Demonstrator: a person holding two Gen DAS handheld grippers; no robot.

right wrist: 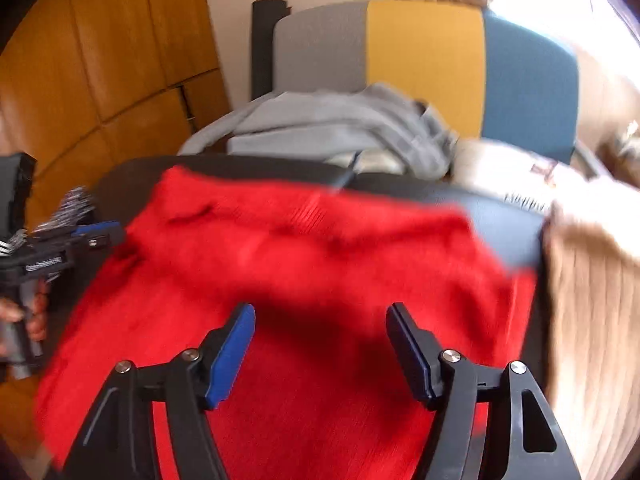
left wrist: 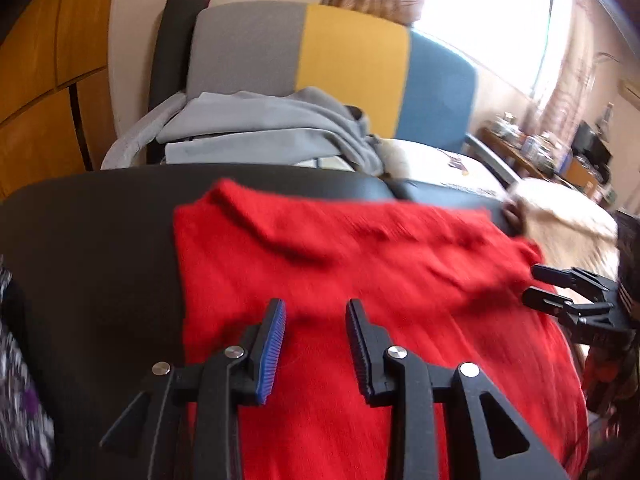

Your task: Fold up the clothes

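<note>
**Both grippers empty above the red sweater**

Our left gripper (left wrist: 316, 322) hovered with its jaws spread, holding nothing, over the near part of the red knit sweater (left wrist: 360, 280). Our right gripper (right wrist: 320, 330) was likewise spread wide and empty above the same garment (right wrist: 304, 272), toward its right side. The sweater lay across the black padded surface (left wrist: 88, 240), its far hem close to the surface's far edge, its near part hanging over the near edge. A beige knit garment (right wrist: 588, 300) lay touching it at the right edge. Beyond the far edge, grey clothes (left wrist: 256, 128) were piled on a striped chair (left wrist: 352, 48). We judged the knit soft, limp and stretchy, light enough to lift easily; pinching it at the far corners or side edges looked best.
</note>
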